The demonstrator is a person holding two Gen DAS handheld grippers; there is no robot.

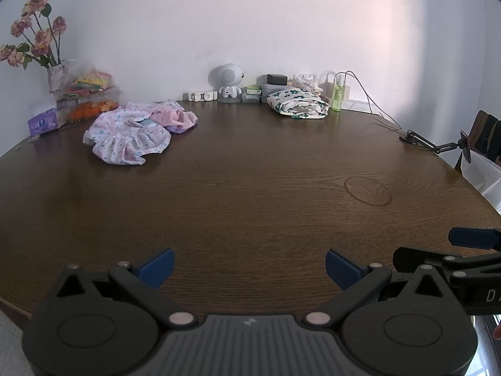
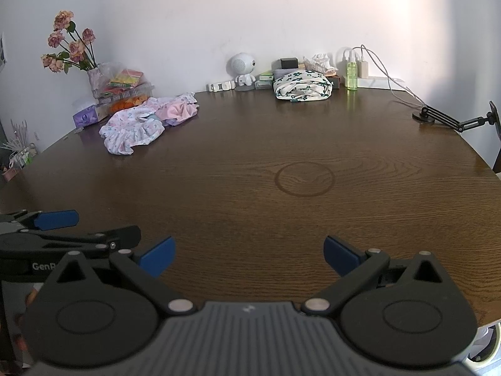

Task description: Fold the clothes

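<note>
A crumpled heap of pale floral and pink clothes (image 1: 137,131) (image 2: 147,122) lies at the far left of the dark wooden table (image 1: 250,188) (image 2: 250,206). A folded white garment with green flowers (image 1: 297,101) (image 2: 302,86) rests at the far back, near the wall. My left gripper (image 1: 249,266) hovers open over the table's near edge, nothing between its blue pads. My right gripper (image 2: 249,252) is open too, beside the left one and empty. Both are far from the clothes.
Along the back wall stand a vase of dried roses (image 1: 34,40), snack boxes (image 1: 90,94), a tissue box (image 1: 43,122), a white robot figure (image 1: 228,84), small boxes and a green bottle (image 1: 337,97). A phone holder arm (image 2: 444,119) and cables sit at the right edge.
</note>
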